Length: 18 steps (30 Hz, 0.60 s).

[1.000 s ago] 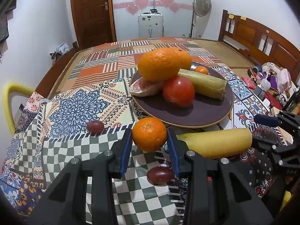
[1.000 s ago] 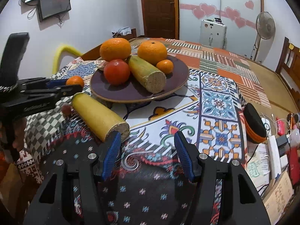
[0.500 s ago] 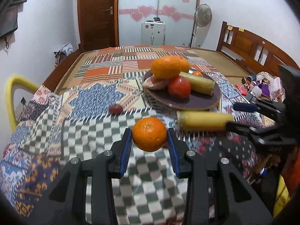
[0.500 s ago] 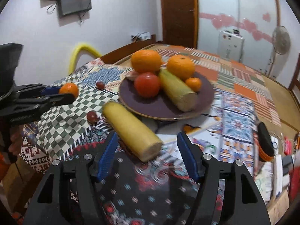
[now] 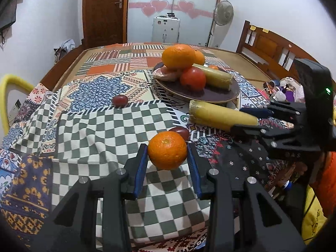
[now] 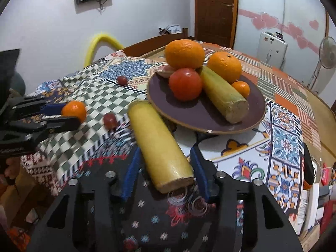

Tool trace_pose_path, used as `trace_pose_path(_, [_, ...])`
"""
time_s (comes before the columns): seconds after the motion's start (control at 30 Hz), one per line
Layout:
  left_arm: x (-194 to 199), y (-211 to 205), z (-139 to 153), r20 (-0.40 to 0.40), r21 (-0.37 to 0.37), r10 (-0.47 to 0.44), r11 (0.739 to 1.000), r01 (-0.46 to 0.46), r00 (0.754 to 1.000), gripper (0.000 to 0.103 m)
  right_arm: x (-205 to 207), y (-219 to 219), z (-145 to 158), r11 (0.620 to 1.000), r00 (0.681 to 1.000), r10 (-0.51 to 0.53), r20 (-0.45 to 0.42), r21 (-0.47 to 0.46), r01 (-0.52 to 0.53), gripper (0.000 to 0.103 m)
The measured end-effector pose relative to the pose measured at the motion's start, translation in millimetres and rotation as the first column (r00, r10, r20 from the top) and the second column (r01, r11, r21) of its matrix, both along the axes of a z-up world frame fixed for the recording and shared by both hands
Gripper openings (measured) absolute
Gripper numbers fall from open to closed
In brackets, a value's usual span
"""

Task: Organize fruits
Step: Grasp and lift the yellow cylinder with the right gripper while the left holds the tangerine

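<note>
My left gripper (image 5: 167,155) is shut on a small orange (image 5: 167,150) and holds it above the checkered cloth; the same orange shows in the right wrist view (image 6: 74,110). My right gripper (image 6: 166,163) is open, its jaws on either side of the near end of a yellow stalk piece (image 6: 159,145) that lies on the table in front of the plate. The brown plate (image 6: 247,124) holds two big oranges, a tomato (image 6: 185,84), a second stalk piece (image 6: 222,94), a tiny orange and a pinkish fruit.
Two small dark red fruits lie on the cloth, one near the stalk (image 6: 110,120) and one farther back (image 6: 122,80). Clutter sits at the table's right edge (image 6: 315,189). A yellow chair back (image 6: 100,42) stands at the left.
My left gripper has drawn back from the plate and lifted the small orange. My right gripper has moved forward so that its open jaws straddle the end of the yellow stalk piece.
</note>
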<state>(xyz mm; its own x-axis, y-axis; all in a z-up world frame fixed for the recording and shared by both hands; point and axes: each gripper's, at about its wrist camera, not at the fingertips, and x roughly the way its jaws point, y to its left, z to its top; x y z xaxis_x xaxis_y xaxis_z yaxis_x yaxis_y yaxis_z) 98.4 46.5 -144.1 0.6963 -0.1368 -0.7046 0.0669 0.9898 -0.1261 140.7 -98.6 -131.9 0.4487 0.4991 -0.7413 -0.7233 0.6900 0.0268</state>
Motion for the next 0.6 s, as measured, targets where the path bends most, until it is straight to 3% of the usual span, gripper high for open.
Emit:
trace_pose_path(0.17, [-1.2, -7.4, 2.9, 0.008, -0.010, -0.010, 1.000, 0.010, 1.000, 0.037, -21.1, -15.7, 1.4, 0.999, 0.998, -0.044, 0.044, -0.017, 0.045, 0.038])
trace_pose_path(0.33, [-4.8, -15.0, 7.7, 0.014, -0.008, -0.025, 1.000, 0.025, 1.000, 0.037, -29.5, -42.8, 5.3, 0.995, 0.995, -0.094, 0.020, -0.020, 0.094, 0.038])
trace_pose_path(0.6, [-5.9, -26.6, 8.4, 0.009, -0.015, -0.038, 0.999, 0.039, 0.999, 0.037, -25.1, -31.2, 8.9, 0.997, 0.999, -0.046, 0.028, -0.059, 0.047, 0.039])
